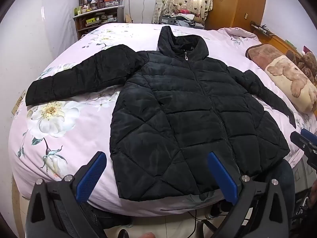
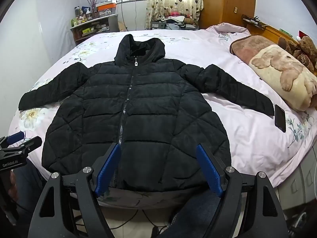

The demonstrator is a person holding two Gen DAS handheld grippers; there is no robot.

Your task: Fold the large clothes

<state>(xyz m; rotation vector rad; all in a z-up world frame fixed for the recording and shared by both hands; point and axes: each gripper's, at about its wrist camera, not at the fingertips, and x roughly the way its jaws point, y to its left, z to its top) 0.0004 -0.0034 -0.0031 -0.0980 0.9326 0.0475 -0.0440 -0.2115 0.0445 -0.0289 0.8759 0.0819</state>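
A black quilted hooded jacket point(image 1: 188, 111) lies flat and zipped, front up, on the bed, hood at the far end, both sleeves spread out to the sides; it also shows in the right wrist view point(image 2: 138, 115). My left gripper point(image 1: 156, 158) is open and empty, held above the jacket's near left hem. My right gripper point(image 2: 158, 150) is open and empty above the near hem, right of the zipper. The right gripper shows at the right edge of the left wrist view point(image 1: 305, 140); the left gripper shows at the left edge of the right wrist view point(image 2: 17, 138).
The bed has a pink floral cover point(image 1: 65, 130). A folded bear-print blanket point(image 2: 281, 73) and teddy bears point(image 2: 305, 47) lie at the right side. A black phone point(image 2: 280, 118) lies by the right sleeve cuff. A cluttered shelf point(image 1: 95, 17) and a wooden wardrobe point(image 2: 227, 2) stand beyond.
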